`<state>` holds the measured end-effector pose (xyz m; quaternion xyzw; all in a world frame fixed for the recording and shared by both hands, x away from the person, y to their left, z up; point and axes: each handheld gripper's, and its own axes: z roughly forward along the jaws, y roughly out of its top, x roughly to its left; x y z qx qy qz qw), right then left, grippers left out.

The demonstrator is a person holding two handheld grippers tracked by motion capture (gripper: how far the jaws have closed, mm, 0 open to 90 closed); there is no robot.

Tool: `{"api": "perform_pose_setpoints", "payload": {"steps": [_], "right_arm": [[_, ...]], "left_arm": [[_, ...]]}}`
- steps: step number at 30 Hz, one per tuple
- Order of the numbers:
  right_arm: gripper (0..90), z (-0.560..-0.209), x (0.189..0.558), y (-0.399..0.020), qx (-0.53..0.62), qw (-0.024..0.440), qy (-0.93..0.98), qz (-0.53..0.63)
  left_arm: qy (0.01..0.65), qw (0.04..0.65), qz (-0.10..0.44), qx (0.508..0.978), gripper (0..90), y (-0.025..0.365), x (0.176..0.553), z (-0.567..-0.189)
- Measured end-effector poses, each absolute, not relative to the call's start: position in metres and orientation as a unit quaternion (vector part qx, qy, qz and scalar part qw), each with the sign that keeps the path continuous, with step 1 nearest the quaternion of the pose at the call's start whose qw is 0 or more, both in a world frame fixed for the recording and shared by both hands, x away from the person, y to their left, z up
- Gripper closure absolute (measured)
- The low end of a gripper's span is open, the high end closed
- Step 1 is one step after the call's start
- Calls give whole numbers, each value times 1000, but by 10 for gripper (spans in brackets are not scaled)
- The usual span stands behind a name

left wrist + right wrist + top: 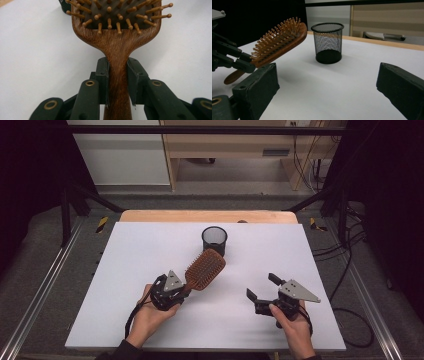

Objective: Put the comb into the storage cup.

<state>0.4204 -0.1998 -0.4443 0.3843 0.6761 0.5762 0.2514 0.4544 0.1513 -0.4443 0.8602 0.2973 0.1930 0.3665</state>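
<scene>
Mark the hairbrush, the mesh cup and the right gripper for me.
hairbrush (205, 268): high view, on the bristle pad.
mesh cup (328, 42): right gripper view, on its wire wall.
right gripper (262, 286): high view, midway between its open jaws.

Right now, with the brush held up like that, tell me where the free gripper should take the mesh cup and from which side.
Grip the mesh cup by its rim, from above, one jaw inside the open mouth and one outside the wall. It stands upright and its top is clear. The right gripper, open, faces it across bare table; the hairbrush in the left gripper hangs just before it, so avoid that side.
</scene>
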Motion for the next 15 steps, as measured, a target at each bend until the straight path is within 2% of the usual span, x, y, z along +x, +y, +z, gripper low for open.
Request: {"api": "perform_pose_setpoints", "payload": {"steps": [15], "right_arm": [[42, -449, 437, -147, 372, 167, 693, 596]], "left_arm": [[281, 388, 206, 853, 728, 141, 440, -443]]}}
